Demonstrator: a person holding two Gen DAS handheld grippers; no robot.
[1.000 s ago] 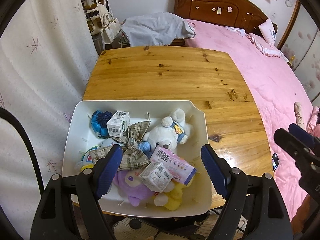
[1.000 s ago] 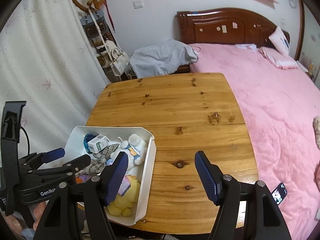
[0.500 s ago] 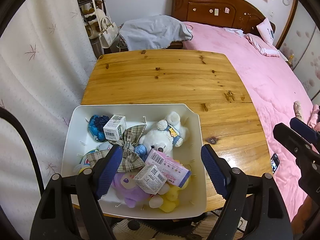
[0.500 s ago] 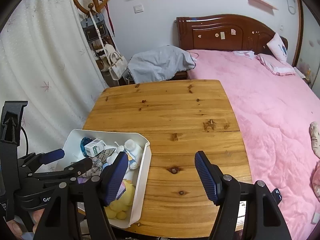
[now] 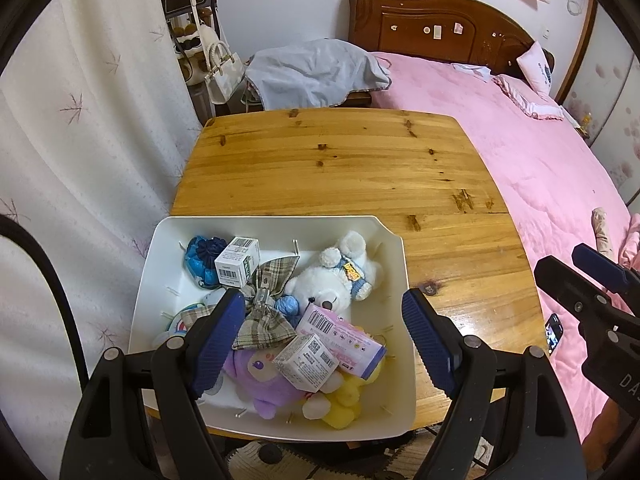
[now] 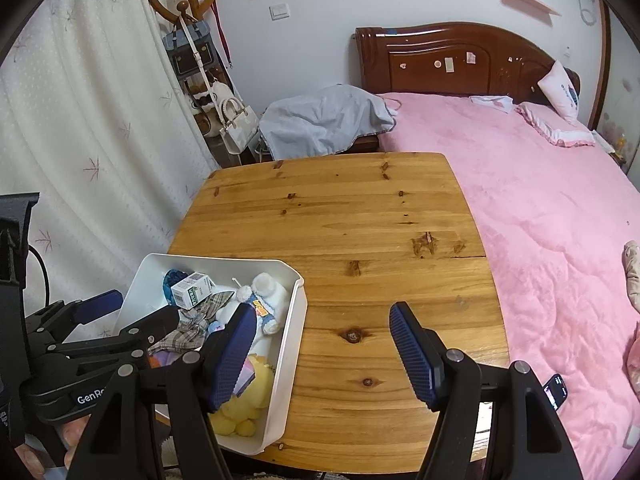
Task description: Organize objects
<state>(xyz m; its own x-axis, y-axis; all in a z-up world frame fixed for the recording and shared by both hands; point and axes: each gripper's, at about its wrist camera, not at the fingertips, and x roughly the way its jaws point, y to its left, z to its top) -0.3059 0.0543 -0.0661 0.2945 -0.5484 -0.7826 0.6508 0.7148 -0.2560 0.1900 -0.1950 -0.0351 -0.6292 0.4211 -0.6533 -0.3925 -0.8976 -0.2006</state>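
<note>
A white bin point(image 5: 394, 236) sits at the near left corner of the wooden table point(image 5: 340, 160). It holds a white teddy bear point(image 5: 332, 280), a plaid bow point(image 5: 268, 304), a pink box point(image 5: 340, 336), two small white boxes point(image 5: 238, 260), a purple plush point(image 5: 260, 380) and a yellow plush point(image 5: 340, 400). My left gripper point(image 5: 320, 316) hovers open above the bin's near half, holding nothing. My right gripper point(image 6: 320, 316) hangs open over bare wood just right of the bin point(image 6: 296, 320), also with nothing in it. A hand shows under the left gripper point(image 6: 132, 312) in the right wrist view.
A pink bed point(image 5: 540, 160) runs along the table's right side, with a phone point(image 5: 554, 330) lying on it. A white curtain point(image 5: 80, 140) hangs close on the left. Grey cloth point(image 5: 312, 72) and a rack with bags point(image 6: 236, 120) stand beyond the far edge.
Both views have drifted only slightly. Nothing in the bin has moved, and both grippers stay open as before.
</note>
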